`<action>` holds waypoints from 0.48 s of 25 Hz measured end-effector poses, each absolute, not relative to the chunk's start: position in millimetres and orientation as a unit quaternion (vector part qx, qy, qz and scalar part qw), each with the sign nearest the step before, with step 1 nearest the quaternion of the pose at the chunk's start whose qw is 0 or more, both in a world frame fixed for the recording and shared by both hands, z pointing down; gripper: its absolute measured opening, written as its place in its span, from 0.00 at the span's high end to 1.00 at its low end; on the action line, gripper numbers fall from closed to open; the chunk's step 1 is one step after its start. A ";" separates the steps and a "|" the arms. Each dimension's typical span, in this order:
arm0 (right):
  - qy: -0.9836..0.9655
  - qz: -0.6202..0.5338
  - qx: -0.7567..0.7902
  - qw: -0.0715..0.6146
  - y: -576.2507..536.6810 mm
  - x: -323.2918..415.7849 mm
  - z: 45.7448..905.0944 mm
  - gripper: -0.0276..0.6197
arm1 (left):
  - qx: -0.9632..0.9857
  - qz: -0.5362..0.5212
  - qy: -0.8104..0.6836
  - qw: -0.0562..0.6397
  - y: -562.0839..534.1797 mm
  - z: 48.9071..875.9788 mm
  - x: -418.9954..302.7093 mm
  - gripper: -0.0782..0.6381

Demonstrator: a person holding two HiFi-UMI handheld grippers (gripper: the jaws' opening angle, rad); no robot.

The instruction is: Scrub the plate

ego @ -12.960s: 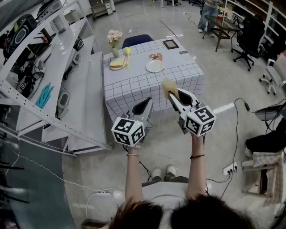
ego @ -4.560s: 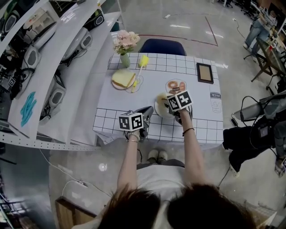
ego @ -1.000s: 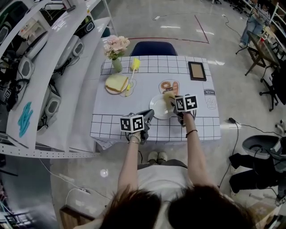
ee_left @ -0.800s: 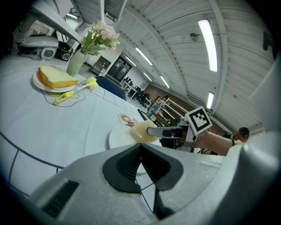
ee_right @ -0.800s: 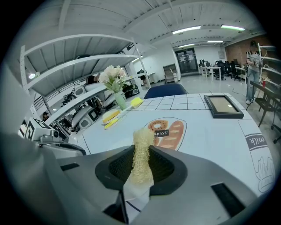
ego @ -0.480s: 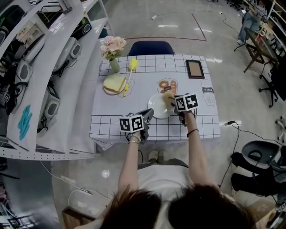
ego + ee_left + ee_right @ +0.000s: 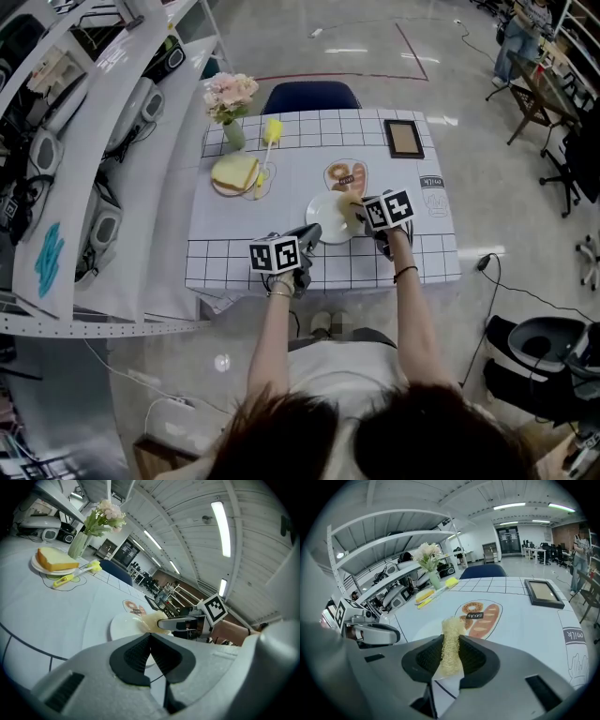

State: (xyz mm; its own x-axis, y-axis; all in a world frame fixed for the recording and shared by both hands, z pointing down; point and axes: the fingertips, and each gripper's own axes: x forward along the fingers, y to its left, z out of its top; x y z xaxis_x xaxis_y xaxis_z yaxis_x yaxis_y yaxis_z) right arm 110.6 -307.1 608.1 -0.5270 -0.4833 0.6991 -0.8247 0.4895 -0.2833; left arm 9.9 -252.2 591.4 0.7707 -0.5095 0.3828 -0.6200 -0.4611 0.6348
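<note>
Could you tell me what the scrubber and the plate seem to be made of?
The scrubber looks a pale yellow, coarse fibrous mesh, perhaps loofah or plastic netting; woven strands show. The plate is smooth white, faintly glossy, likely glazed ceramic or melamine.

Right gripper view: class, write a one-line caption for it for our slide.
Right tool clamping a pale fibrous scrubber above the table, with a bread picture just ahead.
</note>
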 end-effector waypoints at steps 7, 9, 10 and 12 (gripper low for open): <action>-0.819 0.311 0.388 0.288 -301.2 110.1 608.4 0.84 | 0.852 0.072 -0.333 0.398 -252.2 590.5 9.9 0.88; -0.819 0.311 0.385 0.292 -299.0 109.6 608.2 0.84 | 0.852 0.072 -0.333 0.398 -251.1 590.8 9.8 0.88; -0.819 0.311 0.384 0.293 -297.6 109.6 608.5 0.84 | 0.852 0.073 -0.332 0.398 -250.2 591.3 10.1 0.88; -0.819 0.312 0.381 0.296 -295.0 109.4 609.4 0.84 | 0.852 0.074 -0.331 0.399 -248.4 592.4 10.7 0.88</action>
